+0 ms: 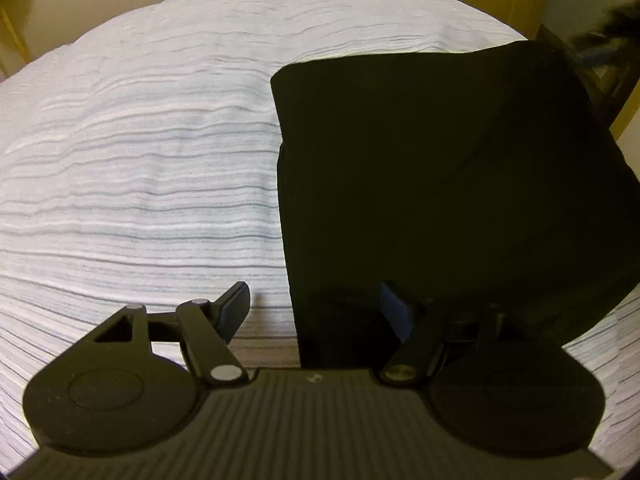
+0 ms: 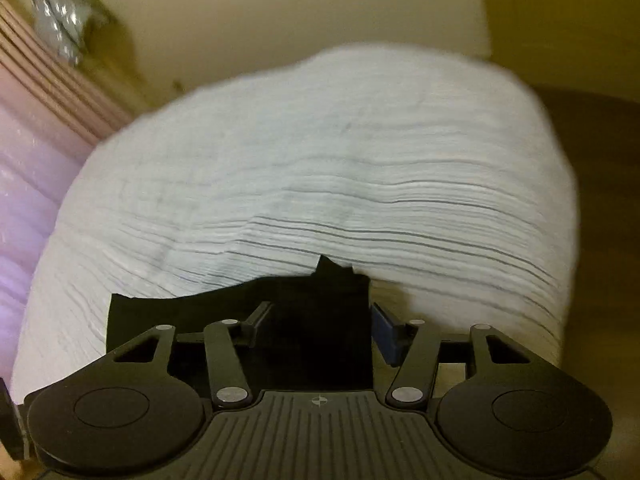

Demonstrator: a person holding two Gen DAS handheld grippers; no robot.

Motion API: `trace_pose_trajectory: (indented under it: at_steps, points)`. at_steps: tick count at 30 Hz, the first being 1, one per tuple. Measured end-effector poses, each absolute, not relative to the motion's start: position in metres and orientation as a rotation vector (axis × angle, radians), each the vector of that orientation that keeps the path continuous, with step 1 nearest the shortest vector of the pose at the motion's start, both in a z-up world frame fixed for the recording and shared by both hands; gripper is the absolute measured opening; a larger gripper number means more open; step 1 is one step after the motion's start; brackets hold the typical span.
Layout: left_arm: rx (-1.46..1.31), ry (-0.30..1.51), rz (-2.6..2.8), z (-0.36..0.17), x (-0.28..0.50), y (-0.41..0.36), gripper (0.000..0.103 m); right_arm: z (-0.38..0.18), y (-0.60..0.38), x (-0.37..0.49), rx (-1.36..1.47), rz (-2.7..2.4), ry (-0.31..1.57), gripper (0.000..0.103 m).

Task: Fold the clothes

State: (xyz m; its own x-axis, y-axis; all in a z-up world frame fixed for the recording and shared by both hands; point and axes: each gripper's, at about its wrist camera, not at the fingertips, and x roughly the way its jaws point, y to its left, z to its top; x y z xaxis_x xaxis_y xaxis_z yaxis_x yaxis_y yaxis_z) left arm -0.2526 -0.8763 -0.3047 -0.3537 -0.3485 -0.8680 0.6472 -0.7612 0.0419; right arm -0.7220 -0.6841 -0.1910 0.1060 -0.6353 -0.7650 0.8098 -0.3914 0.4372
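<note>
A folded black cloth garment (image 1: 432,184) lay near the right edge of the white ribbed bedspread (image 1: 140,140); left gripper (image 1: 316,312) and right gripper (image 2: 320,320) hovered, jaws spread, apparently straddling its edges for another fold.

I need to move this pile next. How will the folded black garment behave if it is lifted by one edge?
The black garment is probably floppy: it lies flat in soft layers on the bedspread, so the fold would likely fall open. It looks thin, likely light.
</note>
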Motion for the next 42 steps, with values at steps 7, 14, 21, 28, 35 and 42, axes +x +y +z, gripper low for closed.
trace_pose_trajectory:
  at_steps: [7, 14, 21, 28, 35, 42]
  points:
    - [1.192, 0.382, -2.173, -0.275, -0.246, -0.863, 0.06, -0.194, -0.616, -0.623, 1.22, -1.283, 0.237, 0.055]
    - [1.319, 0.297, -2.146, -0.293, -0.252, -0.846, 0.06, -0.244, -0.633, -0.568, 1.26, -1.217, 0.33, 0.055]
    - [1.362, 0.252, -2.098, -0.29, -0.261, -0.839, 0.06, -0.232, -0.633, -0.558, 1.164, -1.204, 0.494, 0.055]
    - [1.384, 0.212, -2.08, -0.287, -0.264, -0.834, 0.059, -0.223, -0.611, -0.545, 0.945, -1.212, 0.704, 0.056]
    - [1.414, 0.175, -2.089, -0.285, -0.268, -0.835, 0.058, -0.232, -0.607, -0.523, 0.836, -1.213, 0.821, 0.056]
    - [1.35, -0.02, -2.181, -0.265, -0.254, -0.808, 0.065, -0.252, -0.599, -0.488, 0.51, -1.093, 1.12, 0.073]
